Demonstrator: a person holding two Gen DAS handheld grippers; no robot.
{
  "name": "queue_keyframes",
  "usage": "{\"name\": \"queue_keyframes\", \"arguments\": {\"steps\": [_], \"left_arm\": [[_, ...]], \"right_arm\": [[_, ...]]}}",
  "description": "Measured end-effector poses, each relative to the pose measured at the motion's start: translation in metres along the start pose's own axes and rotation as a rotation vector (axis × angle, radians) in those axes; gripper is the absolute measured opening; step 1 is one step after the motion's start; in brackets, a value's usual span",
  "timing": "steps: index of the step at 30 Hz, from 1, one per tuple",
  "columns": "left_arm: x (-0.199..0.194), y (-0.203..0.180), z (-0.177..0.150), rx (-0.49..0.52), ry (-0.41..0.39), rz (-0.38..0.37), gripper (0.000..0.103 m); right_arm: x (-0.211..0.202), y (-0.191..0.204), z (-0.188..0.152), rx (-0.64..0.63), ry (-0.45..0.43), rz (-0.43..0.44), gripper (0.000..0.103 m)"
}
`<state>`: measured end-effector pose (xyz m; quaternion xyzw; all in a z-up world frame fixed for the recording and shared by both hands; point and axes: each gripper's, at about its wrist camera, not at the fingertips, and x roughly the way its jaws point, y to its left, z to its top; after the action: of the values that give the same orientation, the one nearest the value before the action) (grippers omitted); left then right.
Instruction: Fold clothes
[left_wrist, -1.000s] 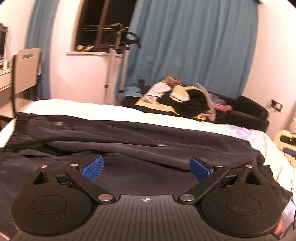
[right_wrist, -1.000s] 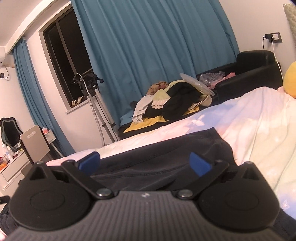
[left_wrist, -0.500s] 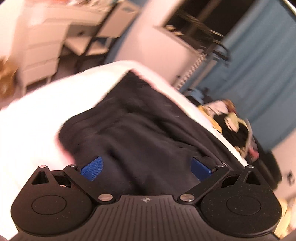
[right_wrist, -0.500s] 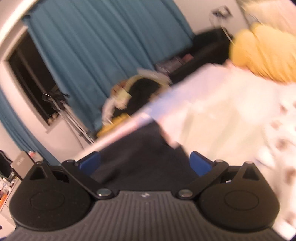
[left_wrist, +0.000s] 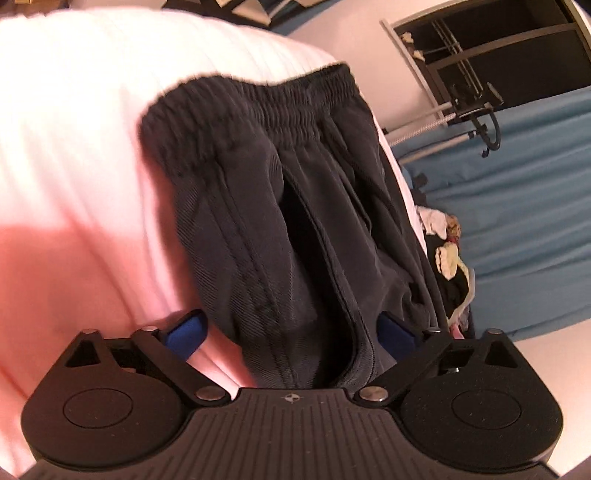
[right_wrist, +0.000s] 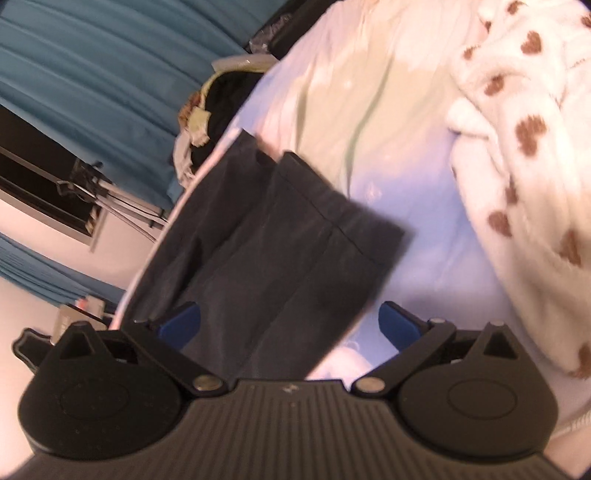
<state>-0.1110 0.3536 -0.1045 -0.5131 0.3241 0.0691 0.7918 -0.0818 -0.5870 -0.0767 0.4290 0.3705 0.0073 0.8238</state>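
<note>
Left tongs (left_wrist: 291, 334): spread wide over trousers' waistband (left_wrist: 258, 107) end.
Right tongs (right_wrist: 290, 325): spread wide above hem edge (right_wrist: 332, 206).
Bed (left_wrist: 74, 147): bare sheet beside trousers (right_wrist: 258, 251).

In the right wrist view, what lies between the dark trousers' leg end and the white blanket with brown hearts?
Only bare pale bed sheet, blue-white there, separates the dark fabric trousers from the fluffy white blanket with brown hearts. This shows in the right wrist view.
</note>
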Motion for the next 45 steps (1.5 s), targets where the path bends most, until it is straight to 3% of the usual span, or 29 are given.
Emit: {"name": "queue_keyframes", "arguments": {"steps": [3,6,7,8,9,10,11,12,20,27,34,40,45], "left_arm": [[0.007,0.0,0.002,-0.03,-0.008,0.007,0.082],[0.01,-0.001,0.003,-0.062,-0.028,0.032,0.06],[0.008,-0.003,0.003,-0.067,-0.044,0.032,0.048],[0.004,-0.006,0.002,-0.064,-0.065,0.022,0.032],[0.0,-0.01,0.002,-0.061,-0.087,0.013,0.026],[-0.004,-0.013,0.001,-0.057,-0.108,0.003,0.018],[-0.008,-0.017,0.001,-0.054,-0.129,-0.006,0.014],[-0.012,-0.02,0.0,-0.051,-0.15,-0.016,0.013],[-0.037,-0.053,0.011,-0.041,-0.274,-0.08,0.007],[-0.017,-0.125,0.05,-0.002,-0.339,-0.037,0.008],[0.063,-0.195,0.11,0.07,-0.368,0.081,0.008],[0.158,-0.215,0.158,0.065,-0.352,0.179,0.008],[0.238,-0.224,0.169,0.23,-0.347,0.303,0.009]], "right_arm": [[0.007,-0.006,0.0,0.024,-0.009,0.002,0.103],[0.021,-0.01,0.006,0.031,-0.041,-0.027,0.1],[0.026,-0.014,0.008,0.047,-0.054,-0.025,0.096],[0.03,-0.016,0.01,0.058,-0.072,-0.03,0.088],[0.033,-0.016,0.011,0.063,-0.095,-0.04,0.08],[0.032,-0.017,0.012,0.074,-0.134,-0.057,0.051],[0.031,-0.018,0.012,0.105,-0.175,-0.074,0.016],[0.028,-0.019,0.012,0.133,-0.199,-0.061,0.009],[-0.003,0.024,0.023,0.126,-0.316,0.047,0.008],[0.021,0.081,0.069,0.143,-0.406,0.092,0.008],[0.107,0.125,0.125,0.202,-0.491,0.036,0.008],[0.198,0.131,0.156,0.269,-0.506,-0.014,0.008],[0.262,0.124,0.169,0.212,-0.507,-0.107,0.008]]}}
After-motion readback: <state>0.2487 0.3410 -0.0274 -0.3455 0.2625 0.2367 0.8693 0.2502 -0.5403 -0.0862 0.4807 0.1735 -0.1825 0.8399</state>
